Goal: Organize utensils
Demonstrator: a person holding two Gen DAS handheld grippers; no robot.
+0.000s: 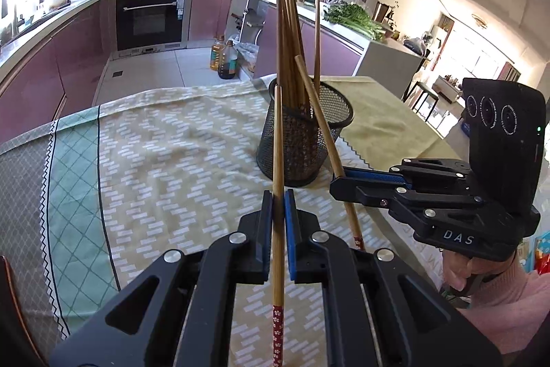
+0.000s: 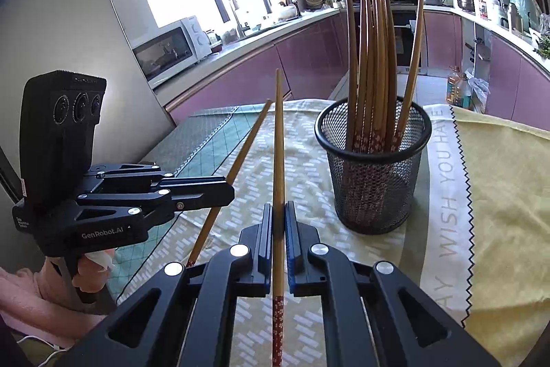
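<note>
On the cloth-covered table (image 2: 498, 195), black mesh holder (image 2: 373, 171) upright, filled with a bundle of wooden chopsticks (image 2: 371, 64) standing on end. Just beside it, left gripper (image 1: 278, 212), jaws clamped on one chopstick (image 1: 277, 160). Right gripper (image 2: 278, 219), jaws likewise pinching a second chopstick (image 2: 278, 153), off the cloth.

Tabletop (image 1: 405, 112) covered by patterned beige-green cloth (image 1: 165, 140); yellow cloth (image 2: 508, 195) overlapping it at 3 o'clock in right wrist view; black mesh holder (image 2: 373, 167) standing upright on patterned cloth at 1 o'clock
</note>
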